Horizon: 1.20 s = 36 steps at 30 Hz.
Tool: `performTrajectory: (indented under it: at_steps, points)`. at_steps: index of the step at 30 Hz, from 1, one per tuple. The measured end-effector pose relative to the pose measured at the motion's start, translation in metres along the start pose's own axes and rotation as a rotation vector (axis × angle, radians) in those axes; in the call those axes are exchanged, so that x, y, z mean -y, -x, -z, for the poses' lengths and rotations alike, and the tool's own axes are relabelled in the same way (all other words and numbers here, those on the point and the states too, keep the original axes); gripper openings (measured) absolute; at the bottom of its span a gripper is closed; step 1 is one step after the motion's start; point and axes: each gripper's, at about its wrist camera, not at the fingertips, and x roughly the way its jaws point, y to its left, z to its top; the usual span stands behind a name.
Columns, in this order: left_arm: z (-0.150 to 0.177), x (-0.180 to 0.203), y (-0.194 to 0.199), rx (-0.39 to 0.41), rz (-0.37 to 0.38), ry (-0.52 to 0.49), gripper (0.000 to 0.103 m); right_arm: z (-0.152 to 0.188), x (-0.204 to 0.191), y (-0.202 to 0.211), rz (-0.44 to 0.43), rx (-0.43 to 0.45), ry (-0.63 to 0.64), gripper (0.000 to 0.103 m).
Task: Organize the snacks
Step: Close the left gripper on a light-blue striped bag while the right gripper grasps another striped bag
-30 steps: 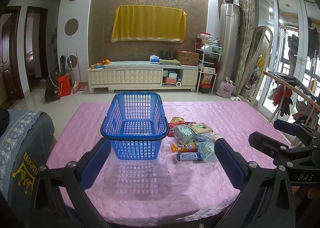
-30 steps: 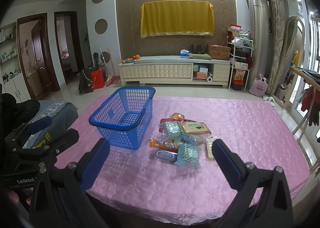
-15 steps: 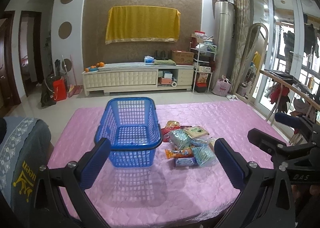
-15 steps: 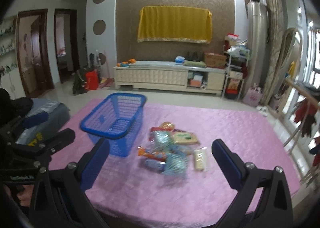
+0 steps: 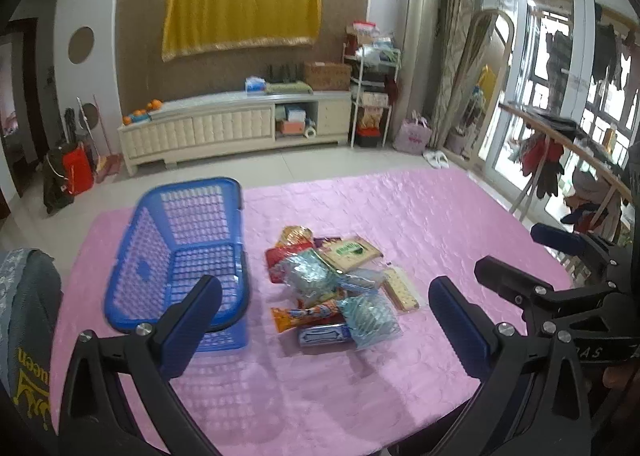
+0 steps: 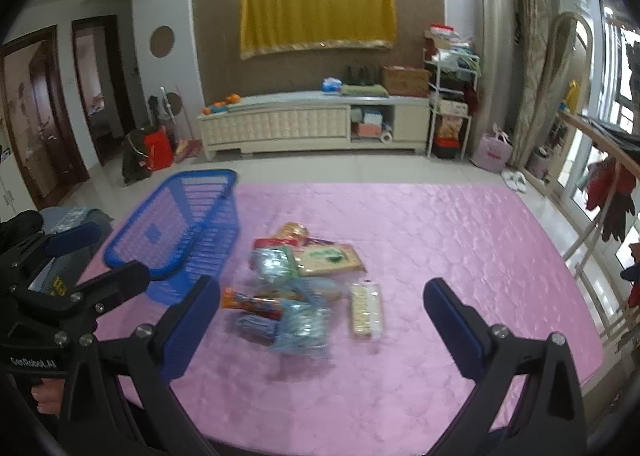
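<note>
On the pink tabletop (image 5: 400, 216) snack pile (image 5: 336, 288) sits just right of the empty blue basket (image 5: 188, 252); both my claws, left (image 5: 324, 320) and right (image 6: 320, 320), wide open, empty — I'd grab the outer cracker pack (image 6: 366, 310) first, avoiding the pile.

far ahead of you a yellow cloth (image 5: 240, 10) hangs above a cream cabinet (image 5: 236, 128); oranges (image 5: 142, 112) sit on its left end, a red bag (image 5: 76, 168) further left.
</note>
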Motion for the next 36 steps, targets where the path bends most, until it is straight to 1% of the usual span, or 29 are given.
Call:
performTrajectory:
  at_steps: [4,8,11,14,19,21,27,30,34,36]
  points:
    - [-0.005,0.015,-0.033,-0.068,0.011,-0.012,0.103,0.003,0.023,-0.017,0.026,-0.029,-0.034,0.103]
    - [-0.006,0.027,-0.061,-0.133,0.024,-0.013,0.103,0.011,0.049,-0.039,0.021,-0.08,-0.078,0.103]
    - [-0.002,0.039,-0.085,-0.2,0.03,-0.027,0.103,0.02,0.067,-0.051,0.014,-0.11,-0.108,0.103]
    - [0.004,0.048,-0.105,-0.253,0.025,-0.048,0.103,0.029,0.079,-0.062,0.034,-0.143,-0.107,0.103]
    - [0.017,0.062,-0.141,-0.365,0.035,-0.065,0.103,0.049,0.099,-0.085,0.056,-0.205,-0.124,0.103]
    - [0.021,0.068,-0.155,-0.406,0.021,-0.07,0.103,0.055,0.105,-0.093,0.059,-0.228,-0.135,0.103]
    - [0.032,0.076,-0.183,-0.46,0.006,-0.088,0.103,0.068,0.118,-0.118,0.057,-0.279,-0.152,0.103]
    - [0.039,0.077,-0.201,-0.488,-0.024,-0.099,0.103,0.074,0.123,-0.131,0.059,-0.303,-0.161,0.102]
    - [0.044,0.076,-0.213,-0.512,-0.049,-0.111,0.103,0.08,0.131,-0.138,0.037,-0.318,-0.188,0.102]
    - [0.047,0.077,-0.22,-0.518,-0.054,-0.116,0.102,0.082,0.133,-0.139,0.041,-0.321,-0.187,0.102]
